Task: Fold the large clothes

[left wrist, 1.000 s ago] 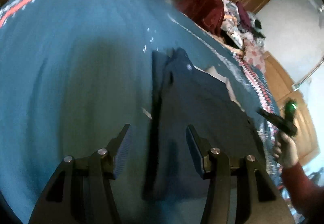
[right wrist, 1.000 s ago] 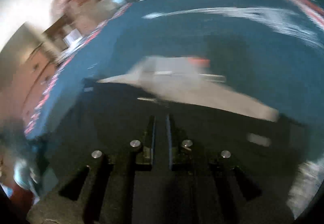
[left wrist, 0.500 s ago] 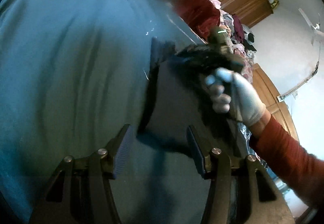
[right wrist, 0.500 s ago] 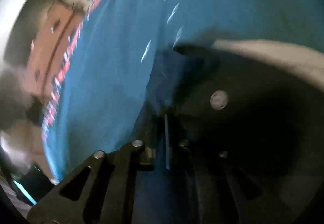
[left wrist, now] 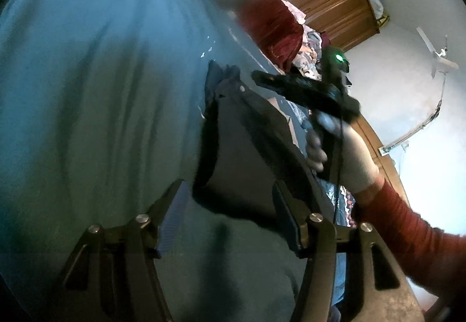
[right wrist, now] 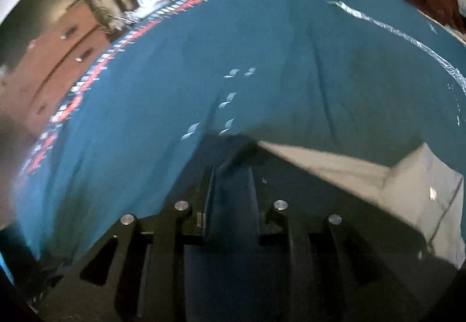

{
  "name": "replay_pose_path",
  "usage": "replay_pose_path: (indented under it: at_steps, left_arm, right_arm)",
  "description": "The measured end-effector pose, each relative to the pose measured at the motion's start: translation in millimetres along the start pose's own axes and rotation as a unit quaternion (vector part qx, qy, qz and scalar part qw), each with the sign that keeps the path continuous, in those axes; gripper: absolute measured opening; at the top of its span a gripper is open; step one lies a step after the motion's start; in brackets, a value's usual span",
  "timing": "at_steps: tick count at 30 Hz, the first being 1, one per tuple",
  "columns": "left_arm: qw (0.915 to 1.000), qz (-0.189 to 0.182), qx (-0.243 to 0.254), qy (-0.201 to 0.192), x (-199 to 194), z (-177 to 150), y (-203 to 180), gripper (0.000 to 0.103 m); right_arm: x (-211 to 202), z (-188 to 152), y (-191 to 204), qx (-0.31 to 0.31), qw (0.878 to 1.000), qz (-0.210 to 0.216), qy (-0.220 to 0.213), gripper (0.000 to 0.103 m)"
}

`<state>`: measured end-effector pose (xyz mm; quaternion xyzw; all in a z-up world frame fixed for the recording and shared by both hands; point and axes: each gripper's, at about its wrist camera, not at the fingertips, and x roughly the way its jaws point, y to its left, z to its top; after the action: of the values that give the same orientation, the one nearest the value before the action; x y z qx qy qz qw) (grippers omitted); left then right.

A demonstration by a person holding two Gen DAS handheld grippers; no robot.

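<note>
Dark navy garment (left wrist: 250,147) is lying on the teal bedspread (left wrist: 102,103) of the bed, its long axis running away from the left gripper (left wrist: 230,217) toward the far pile of clothes (left wrist: 279,33); a pale lining or inner panel (right wrist: 349,164) is showing along its right side in the right wrist view

Left gripper is hanging wide open with nothing between its fingers, the garment's near hem lying just ahead of and between them, apparently not touched

Right gripper (right wrist: 231,193) is standing partly open over the far end of the garment, dark cloth lying in the gap between its fingers; whether it is actually pinching that cloth I cannot tell. The gloved right hand (left wrist: 343,153) with a red sleeve (left wrist: 407,237) is carrying it across the garment's right edge

Relation that matters: near hem belongs to the left gripper, far end to the right; a fold along the long axis would probably bring one end onto the other

Against half a second ago: the right gripper's fingers were pressed together on the cloth and are now parted. Left gripper is holding its wide opening unchanged
</note>
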<state>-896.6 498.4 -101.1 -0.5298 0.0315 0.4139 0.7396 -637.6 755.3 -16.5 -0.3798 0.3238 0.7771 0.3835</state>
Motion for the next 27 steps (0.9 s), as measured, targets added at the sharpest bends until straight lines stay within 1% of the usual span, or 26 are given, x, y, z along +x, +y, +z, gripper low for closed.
replay_pose_path:
  at_steps: [2, 4, 5, 7, 10, 11, 12, 14, 15, 16, 17, 18, 20, 21, 22, 23, 24, 25, 26, 27]
  left_arm:
    - [0.9999, 0.002, 0.010, 0.001, 1, -1, -1, 0.065]
    - [0.9998, 0.000, 0.022, 0.002, 3, -3, -3, 0.068]
    - [0.9997, -0.001, 0.024, 0.002, 5, -4, -3, 0.070]
    - [0.9996, -0.005, 0.026, 0.004, 8, -3, -2, 0.071]
    - [0.9998, -0.009, 0.020, 0.003, 9, -2, -1, 0.071]
    - [0.9998, -0.010, 0.019, 0.001, 7, -2, -1, 0.070]
    - [0.9998, -0.014, 0.015, -0.004, 1, -1, -3, 0.070]
    - [0.9994, -0.029, 0.004, -0.020, -16, -3, -3, 0.070]
    - [0.9989, -0.036, -0.006, -0.030, -28, -4, 0, 0.070]
    - [0.9986, -0.038, -0.010, -0.035, -35, -5, 0, 0.070]
    - [0.9986, -0.037, -0.009, -0.036, -39, -5, 0, 0.070]
    - [0.9988, -0.032, -0.003, -0.036, -43, -7, -2, 0.070]
    - [0.9993, -0.021, 0.010, -0.029, -48, -9, -7, 0.070]
    - [0.9994, -0.019, 0.009, -0.027, -50, -11, -9, 0.070]
    - [0.9994, -0.018, 0.007, -0.028, -52, -12, -10, 0.070]
    - [0.9994, -0.017, 0.005, -0.029, -55, -13, -9, 0.070]
    - [0.9994, -0.015, 0.000, -0.030, -57, -15, -10, 0.070]
    - [0.9994, -0.015, -0.003, -0.033, -60, -17, -12, 0.070]
    - [0.9992, -0.014, -0.003, -0.036, -64, -19, -14, 0.070]
    - [0.9992, -0.013, -0.002, -0.039, -68, -23, -16, 0.070]
  right_arm:
    - [23, 11, -4, 0.004, 1.000, -0.014, 0.014, 0.020]
    - [48, 13, -11, 0.012, 0.999, -0.019, 0.050, 0.020]
    - [55, 12, -11, 0.018, 0.998, -0.015, 0.059, 0.021]
    - [56, 6, -13, 0.025, 0.998, -0.008, 0.050, 0.020]
    - [54, 7, -7, -0.001, 0.999, -0.024, 0.043, 0.019]
    - [42, 11, -1, -0.009, 0.999, -0.032, 0.031, 0.019]
    - [26, 10, 6, -0.015, 0.999, -0.027, 0.012, 0.019]
    - [-14, 4, 25, -0.026, 0.999, 0.005, -0.035, 0.019]
    - [-40, -9, 43, -0.036, 0.998, 0.022, -0.056, 0.019]
    - [-58, -24, 58, -0.050, 0.996, 0.029, -0.065, 0.019]
    - [-69, -40, 68, -0.062, 0.995, 0.032, -0.068, 0.018]
    - [-76, -62, 81, -0.071, 0.995, 0.034, -0.063, 0.017]
    - [-72, -98, 99, -0.080, 0.995, 0.032, -0.041, 0.016]
    - [-58, -114, 112, -0.084, 0.996, 0.037, -0.017, 0.017]
    - [-42, -128, 120, -0.085, 0.995, 0.048, 0.017, 0.016]
    - [-27, -140, 126, -0.088, 0.994, 0.050, 0.039, 0.016]
    - [-25, -150, 137, -0.110, 0.993, 0.037, 0.026, 0.016]
    - [-34, -151, 142, -0.121, 0.991, 0.047, 0.021, 0.015]
    - [-45, -149, 141, -0.108, 0.991, 0.077, 0.018, 0.015]
    - [-66, -147, 133, -0.085, 0.992, 0.091, -0.010, 0.014]
